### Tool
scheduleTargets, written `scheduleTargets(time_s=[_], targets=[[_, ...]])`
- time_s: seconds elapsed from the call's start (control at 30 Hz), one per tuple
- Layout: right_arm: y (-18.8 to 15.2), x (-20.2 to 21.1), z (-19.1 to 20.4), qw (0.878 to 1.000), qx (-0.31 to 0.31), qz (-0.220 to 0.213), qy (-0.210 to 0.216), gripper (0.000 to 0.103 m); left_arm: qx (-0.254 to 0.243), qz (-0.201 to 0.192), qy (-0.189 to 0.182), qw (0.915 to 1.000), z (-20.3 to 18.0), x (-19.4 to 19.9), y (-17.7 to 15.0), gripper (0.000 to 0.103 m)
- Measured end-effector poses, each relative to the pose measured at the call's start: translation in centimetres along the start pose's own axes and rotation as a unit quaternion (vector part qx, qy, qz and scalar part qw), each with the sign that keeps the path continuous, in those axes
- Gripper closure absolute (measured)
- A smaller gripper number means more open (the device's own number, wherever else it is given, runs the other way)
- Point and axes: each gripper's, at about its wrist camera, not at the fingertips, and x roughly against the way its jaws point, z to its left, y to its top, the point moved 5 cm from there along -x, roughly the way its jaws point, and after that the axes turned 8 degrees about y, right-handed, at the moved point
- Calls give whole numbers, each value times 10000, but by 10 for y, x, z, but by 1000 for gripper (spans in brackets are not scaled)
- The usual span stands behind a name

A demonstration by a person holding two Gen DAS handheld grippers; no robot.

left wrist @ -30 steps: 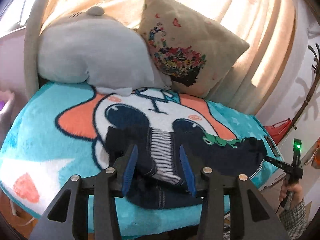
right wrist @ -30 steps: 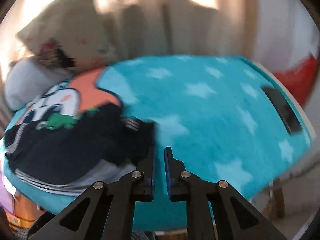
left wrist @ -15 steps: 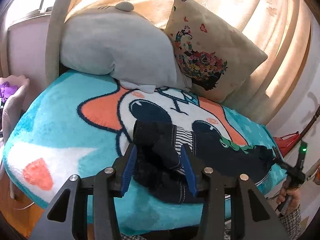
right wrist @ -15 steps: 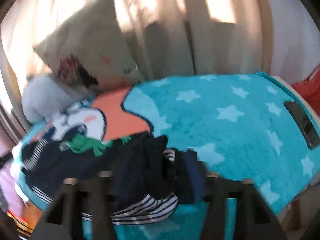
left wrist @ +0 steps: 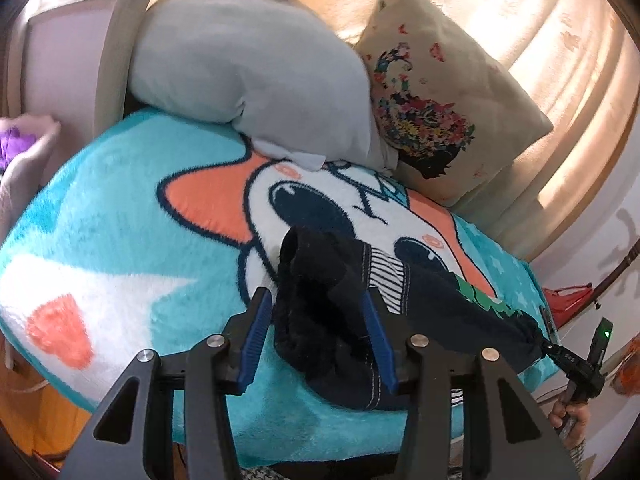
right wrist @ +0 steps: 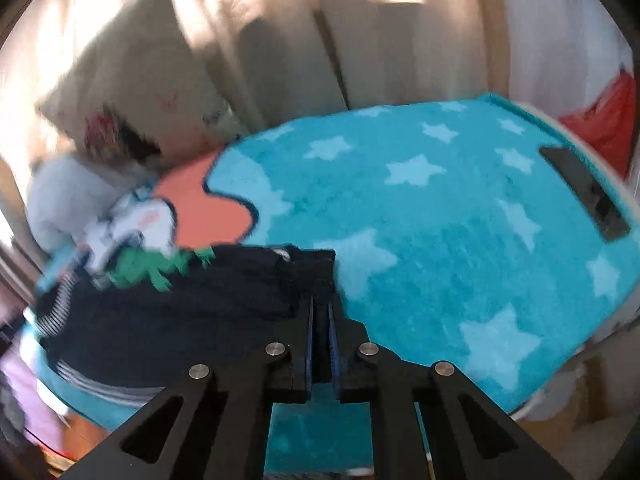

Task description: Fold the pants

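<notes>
- Pants (left wrist: 332, 304): dark navy, striped waistband lining and green dinosaur patch, lying on the teal cartoon blanket (left wrist: 120, 208) near the bed's front edge, in front of the grey plush pillow (left wrist: 256, 68) and the floral cushion (left wrist: 440, 120).
- Change over the last second: your right gripper (right wrist: 321, 320) went from shut beside the garment to a grip on it. Its fingers now stand nearly together, with dark fabric of the far end between them.
- The far end now looks drawn out taut toward your right hand (left wrist: 568, 416) in the left view, so the pants read stretched lengthwise rather than heaped.
- Your left gripper (left wrist: 316, 336): fingers spread wide, straddling the bunched waistband end, which has risen between them. Pads look apart from the cloth; not gripping yet.
- Read: one end secured, the other only bracketed. No fold made so far.
- Next, I'd close the left on the waistband before lifting.
- Right view is motion-blurred; can't tell how much fabric it has.
</notes>
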Motion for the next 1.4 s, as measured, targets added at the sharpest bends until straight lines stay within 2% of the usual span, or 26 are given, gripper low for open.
scheduleTargets(time_s=[0.07, 0.1, 0.13, 0.2, 0.27, 0.43, 0.53, 0.6, 0.63, 0.67, 0.7, 0.73, 0.93, 1.0, 1.1, 1.13, 1.23, 1.37, 1.4], targets=[[6, 8, -1, 9991, -183, -218, 317, 63, 231, 133, -145, 9995, 7, -6, 1, 46], [9, 11, -1, 9986, -196, -348, 348, 37, 336, 178, -221, 9990, 9, -8, 1, 45], [11, 14, 1, 9979, -183, -488, 387, 28, 426, 229, -299, 9984, 12, -11, 2, 45], [15, 12, 5, 9974, -136, -487, 507, 28, 554, 323, -420, 9971, 15, -19, 4, 35], [18, 3, 7, 9973, -160, -387, 611, 28, 610, 423, -565, 9956, 14, -26, 5, 30], [19, -17, 7, 9967, -239, -203, 754, 28, 661, 584, -868, 9923, 3, -41, 12, 30], [18, -22, 5, 9965, -254, -131, 786, 28, 650, 537, -716, 9939, -5, -45, 21, 29], [17, -24, 5, 9964, -280, -94, 795, 28, 500, 491, -372, 9968, -11, -46, 28, 29], [18, -25, 3, 9963, -268, -83, 818, 28, 374, 465, -124, 9981, -15, -46, 30, 30], [17, -26, 3, 9961, -277, -88, 827, 28, 301, 459, -52, 9985, -17, -46, 31, 47], [16, -25, 3, 9961, -292, -91, 825, 28, 197, 554, -8, 9983, -20, -48, 31, 77], [17, -26, 2, 9961, -307, -92, 816, 28, 178, 739, 37, 9971, -22, -52, 29, 80], [17, -23, -3, 9953, -435, -166, 846, 28, 618, 1074, -158, 9922, -11, -37, 14, 82], [18, -23, -5, 9954, -436, -169, 842, 28, 772, 1117, -67, 9907, -2, -29, 6, 82], [17, -24, -9, 9950, -470, -174, 861, 28, 1005, 1366, 153, 9854, 20, -37, -10, 81], [17, -25, -11, 9946, -512, -178, 882, 28, 1169, 1448, 71, 9825, 27, -43, -15, 81], [15, -27, -13, 9938, -582, -165, 929, 28, 1278, 1332, -251, 9825, 29, -38, -14, 80], [16, -21, -14, 9935, -544, -234, 975, 28, 782, 986, -281, 9916, 18, -17, -7, 77], [16, -19, -14, 9934, -546, -261, 979, 27, 698, 883, -327, 9931, 16, -11, -4, 74]])
